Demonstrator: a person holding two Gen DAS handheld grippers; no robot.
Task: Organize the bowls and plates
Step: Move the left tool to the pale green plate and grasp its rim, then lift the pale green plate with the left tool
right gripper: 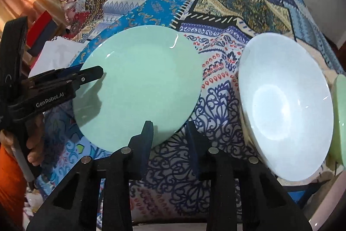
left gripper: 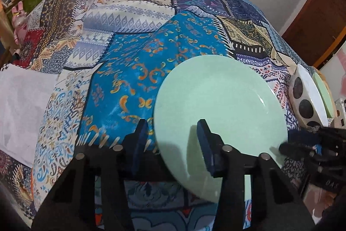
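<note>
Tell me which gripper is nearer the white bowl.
Right. The right gripper straddles the edge of the green plate on the side facing the white bowl; the left gripper is at the plate's opposite edge.

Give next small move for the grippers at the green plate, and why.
Probably close both onto the rim: the left gripper and right gripper each straddle the edge of the green plate, pads apparently not yet pinching it.

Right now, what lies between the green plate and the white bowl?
Only bare patterned tablecloth separates the green plate from the white bowl; the right wrist view shows it.
</note>
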